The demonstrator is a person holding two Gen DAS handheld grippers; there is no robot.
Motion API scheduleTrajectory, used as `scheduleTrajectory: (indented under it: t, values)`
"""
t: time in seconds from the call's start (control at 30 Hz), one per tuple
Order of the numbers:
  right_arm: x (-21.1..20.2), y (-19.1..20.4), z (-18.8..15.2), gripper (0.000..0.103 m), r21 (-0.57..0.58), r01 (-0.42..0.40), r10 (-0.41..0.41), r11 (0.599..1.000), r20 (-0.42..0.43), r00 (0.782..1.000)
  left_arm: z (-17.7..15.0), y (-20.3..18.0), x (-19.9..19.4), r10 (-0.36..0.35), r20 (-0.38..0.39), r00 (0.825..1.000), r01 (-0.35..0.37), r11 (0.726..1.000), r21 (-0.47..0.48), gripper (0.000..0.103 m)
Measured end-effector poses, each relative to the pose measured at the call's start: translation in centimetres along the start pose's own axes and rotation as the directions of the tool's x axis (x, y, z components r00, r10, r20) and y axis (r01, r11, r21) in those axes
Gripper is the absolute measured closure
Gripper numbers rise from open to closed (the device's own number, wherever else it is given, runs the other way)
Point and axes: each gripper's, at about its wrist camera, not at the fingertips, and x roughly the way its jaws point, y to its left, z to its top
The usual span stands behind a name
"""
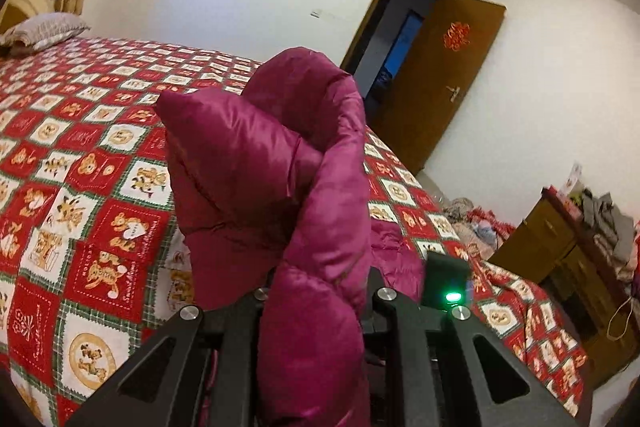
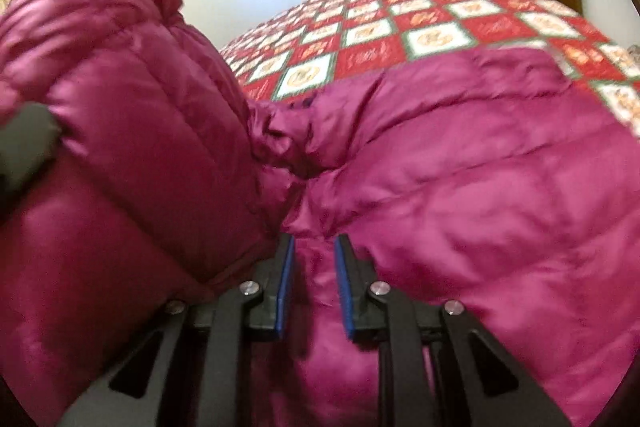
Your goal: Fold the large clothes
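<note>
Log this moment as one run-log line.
left gripper: shut on jacket, lifted | right gripper: shut on jacket | bed: under jacket

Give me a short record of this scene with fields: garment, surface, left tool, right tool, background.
garment: magenta puffer jacket, partly lifted, partly lying on the bed
surface: bed with red teddy-bear quilt
left tool: shut on a raised fold of the jacket
right tool: blue pads closed on jacket fabric
background: open brown door, pillow, wooden dresser
</note>
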Motion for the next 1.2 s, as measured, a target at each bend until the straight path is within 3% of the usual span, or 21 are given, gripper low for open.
scheduleTrajectory:
  t: [0.17,0.4,0.57,0.83,0.97,1.1,1.2]
  values:
    - [-4.0,-2.9,0.2,0.081,-0.001,0.061,-0.061,0.998,0.071,0.996,-0.9,-2.9,1.8,0.002,-0.034,0.999,0.000,0.997,0.078,0.086]
    - [-7.5,-7.5,-0.4,0.081,0.023,0.137,-0.139,0.990,0.082,0.987,-3.4,-6.5,5.5,0.005,-0.118,0.993,0.014,0.987,0.159,0.086]
    - [-9.8,-11.1,-0.7,0.079,0.083,0.156,-0.164,0.984,0.107,0.981,-5.7,-8.7,8.6,0.024,-0.184,0.983,0.015,0.978,0.208,0.086]
    - [-9.9,-13.2,-0.9,0.079,0.119,0.134,-0.146,0.984,0.093,0.985,-8.5,-11.2,11.4,0.072,-0.201,0.977,-0.008,0.952,0.305,0.086]
    - [-10.5,-14.8,-0.9,0.077,0.164,0.073,-0.089,0.984,0.096,0.991,-9.6,-11.4,11.7,0.091,-0.173,0.981,-0.024,0.935,0.353,0.086]
    - [-11.9,-16.8,-0.3,0.044,0.237,-0.045,0.010,0.971,0.144,0.989,-9.7,-11.1,11.8,0.081,-0.166,0.983,-0.017,0.934,0.356,0.086]
    - [-12.2,-17.4,0.4,0.044,0.270,-0.119,0.076,0.956,0.164,0.984,-9.6,-10.8,11.7,0.070,-0.167,0.983,-0.007,0.938,0.348,0.086]
